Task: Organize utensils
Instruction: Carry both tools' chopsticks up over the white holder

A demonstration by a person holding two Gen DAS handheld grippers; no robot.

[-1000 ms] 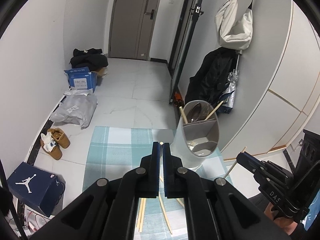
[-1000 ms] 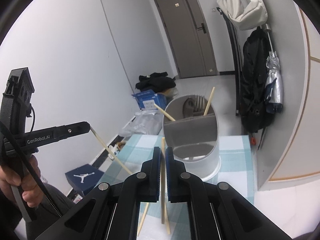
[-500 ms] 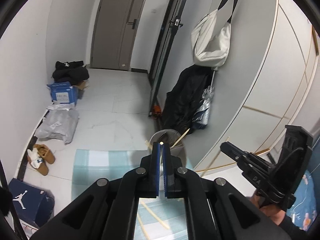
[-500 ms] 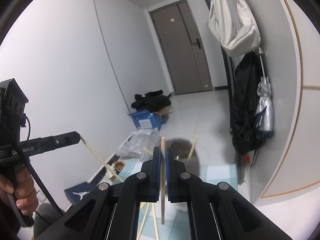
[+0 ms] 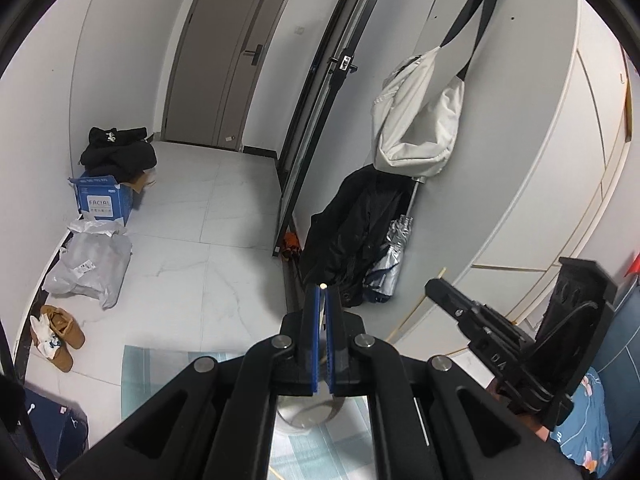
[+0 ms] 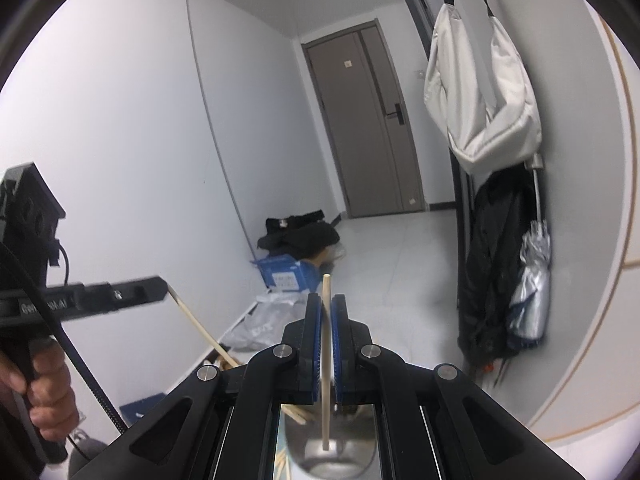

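Chopsticks fill both grippers. The right gripper (image 6: 327,300) is clamped on one pale wooden chopstick (image 6: 327,364), which stands nearly upright between the blue pads; its top sticks out above the fingertips and its lower end hangs over the open mouth of the grey utensil holder (image 6: 332,452) seen below through the gripper frame. Another stick (image 6: 294,414) leans inside that holder near its left rim.

The left gripper (image 5: 322,296) is clenched too, its blue pads pressed together with only the pale tip of a second chopstick (image 5: 323,286) showing at the fingertips. From the right wrist view that same stick (image 6: 200,330) runs from the tip of the left gripper (image 6: 158,284) slanting down to the right, and a hand (image 6: 44,396) wraps the handle at the left edge. In the left wrist view the right gripper (image 5: 434,284) comes in from the right, its chopstick (image 5: 416,306) slanting down to the left.

The holder (image 5: 308,414) sits on a pale blue checked mat (image 5: 160,376) on the white tiled floor (image 5: 224,248), mostly hidden under the left gripper's frame. More loose sticks (image 6: 282,462) lie on the mat beside the holder, near its left side in the right wrist view.

A white bag (image 5: 416,128) and a black coat (image 5: 352,228) hang on the right-hand wall, with a folded silver umbrella (image 5: 390,256) beside the coat. A blue box (image 5: 102,200) stands by the left wall.
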